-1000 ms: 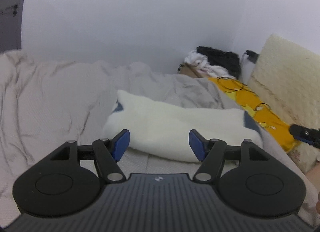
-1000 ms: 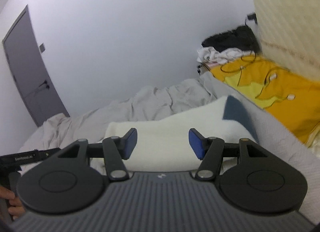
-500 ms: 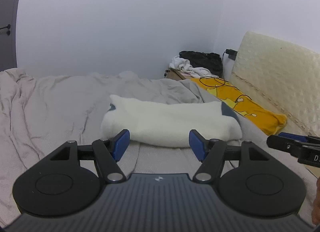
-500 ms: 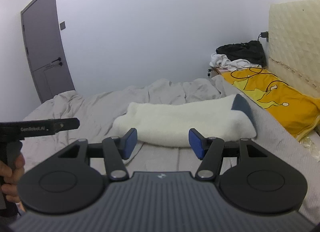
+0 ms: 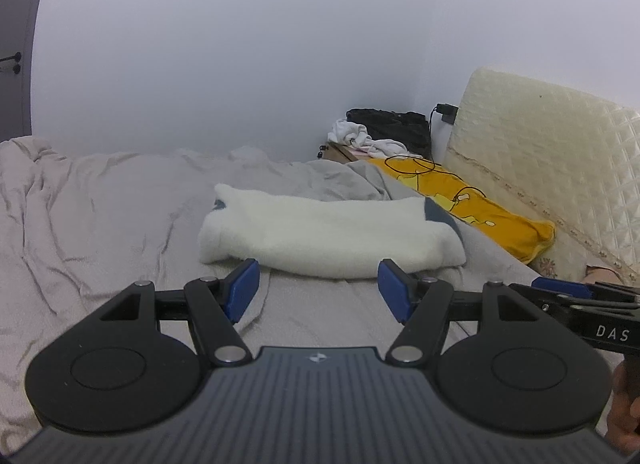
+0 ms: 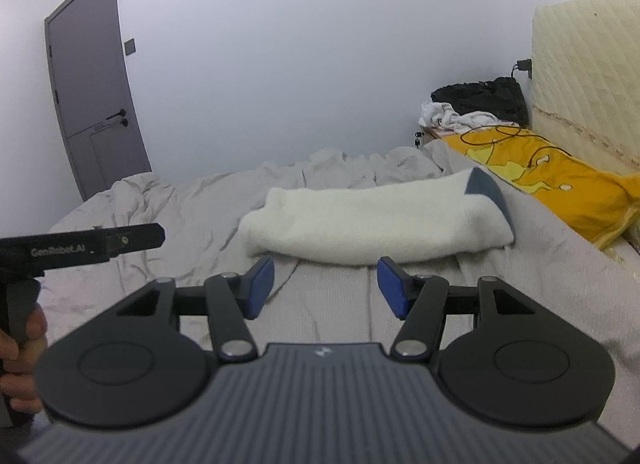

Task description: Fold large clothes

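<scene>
A fluffy white garment (image 5: 328,232) with a grey-blue patch at its right end lies folded in a long bundle across the grey bed (image 5: 100,224). In the right wrist view the same white garment (image 6: 372,224) sits just beyond the fingers. My left gripper (image 5: 318,290) hangs open short of the bundle's near edge, nothing between its blue pads. My right gripper (image 6: 326,284) is open too, empty, a little back from the garment. Each gripper shows at the edge of the other's view, held by a hand.
A yellow printed pillow (image 5: 480,204) with a black cable lies at the right by a cream quilted headboard (image 5: 540,168). White and black clothes (image 5: 384,132) pile on a bedside stand in the corner. A grey door (image 6: 92,96) stands at the left. The grey bedding (image 6: 160,208) is rumpled.
Both grippers have drawn back from the white garment, which looks smaller and farther off now. More of the room, door and headboard has come into view. Both stayed open.
</scene>
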A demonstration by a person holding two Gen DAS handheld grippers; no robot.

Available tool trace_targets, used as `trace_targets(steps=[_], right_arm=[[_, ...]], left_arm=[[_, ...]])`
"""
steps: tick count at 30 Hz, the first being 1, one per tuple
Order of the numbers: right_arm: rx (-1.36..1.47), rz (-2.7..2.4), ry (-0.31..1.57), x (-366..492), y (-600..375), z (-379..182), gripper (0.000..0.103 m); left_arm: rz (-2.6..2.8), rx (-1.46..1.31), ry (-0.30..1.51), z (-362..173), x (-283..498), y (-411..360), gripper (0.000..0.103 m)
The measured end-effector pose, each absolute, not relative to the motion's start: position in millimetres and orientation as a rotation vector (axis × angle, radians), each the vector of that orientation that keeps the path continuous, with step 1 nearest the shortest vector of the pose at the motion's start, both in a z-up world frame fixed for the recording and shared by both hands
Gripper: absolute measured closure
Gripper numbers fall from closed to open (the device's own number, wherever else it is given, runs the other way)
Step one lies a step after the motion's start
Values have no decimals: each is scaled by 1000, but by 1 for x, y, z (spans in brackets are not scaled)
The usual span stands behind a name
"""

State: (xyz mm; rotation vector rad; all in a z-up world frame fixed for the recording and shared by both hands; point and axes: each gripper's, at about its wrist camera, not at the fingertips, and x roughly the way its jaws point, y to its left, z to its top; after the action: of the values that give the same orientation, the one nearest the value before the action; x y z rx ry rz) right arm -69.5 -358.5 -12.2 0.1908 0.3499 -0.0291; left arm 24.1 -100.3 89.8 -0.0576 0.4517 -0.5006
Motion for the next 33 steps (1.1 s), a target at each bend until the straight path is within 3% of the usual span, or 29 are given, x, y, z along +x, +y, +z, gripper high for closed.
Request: trace_targets(steps=[19,25,31,32,33], right_arm=[[206,-78,372,-84,-357,-30,42],[204,-80,378,-84,-355,-32,42],[198,-87,379,-83,-354,-33,42],[198,-88,381,-82,-355,-33,38],[198,-88,379,-82,-354,-33,27]], left_arm=[[-481,-36,445,80,6,-101,31],[-477,-39,447,79,11,-98,23],[-467,-54,444,79,15,-94,5],[-471,-54,441,79,15,-94,4],[-478,-54,441,79,16,-93,3]])
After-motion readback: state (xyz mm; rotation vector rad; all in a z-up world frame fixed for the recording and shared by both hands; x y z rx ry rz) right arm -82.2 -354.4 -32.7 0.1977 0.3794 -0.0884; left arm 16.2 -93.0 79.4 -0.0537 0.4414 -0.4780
